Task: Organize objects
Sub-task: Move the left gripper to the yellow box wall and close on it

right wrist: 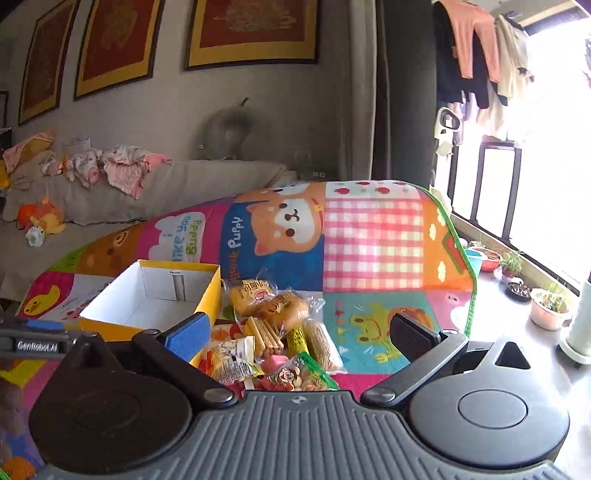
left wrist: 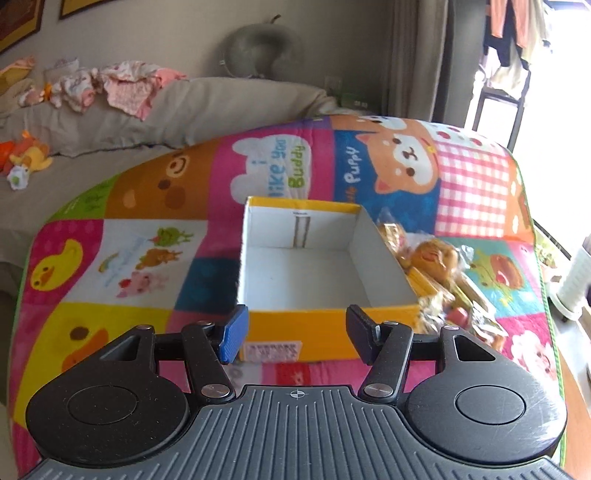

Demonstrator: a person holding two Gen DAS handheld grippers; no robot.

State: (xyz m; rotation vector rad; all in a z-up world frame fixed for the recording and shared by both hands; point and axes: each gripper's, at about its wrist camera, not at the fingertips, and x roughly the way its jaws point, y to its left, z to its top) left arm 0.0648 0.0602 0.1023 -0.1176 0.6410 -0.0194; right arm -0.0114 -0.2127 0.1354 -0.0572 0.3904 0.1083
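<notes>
Framed pictures (right wrist: pixel 251 33), grey sofa (right wrist: pixel 207 184), hanging laundry (right wrist: pixel 476 55), potted plants (right wrist: pixel 546 306).

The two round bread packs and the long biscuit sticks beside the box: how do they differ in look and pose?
The bread packs are round, golden-brown buns in clear wrap with printed labels; the biscuit sticks are thin, pale-yellow and straight. The bread packs lie farther from the right claw, level with the yellow box; the sticks lie nearer it. Both rest on the colourful mat.
</notes>
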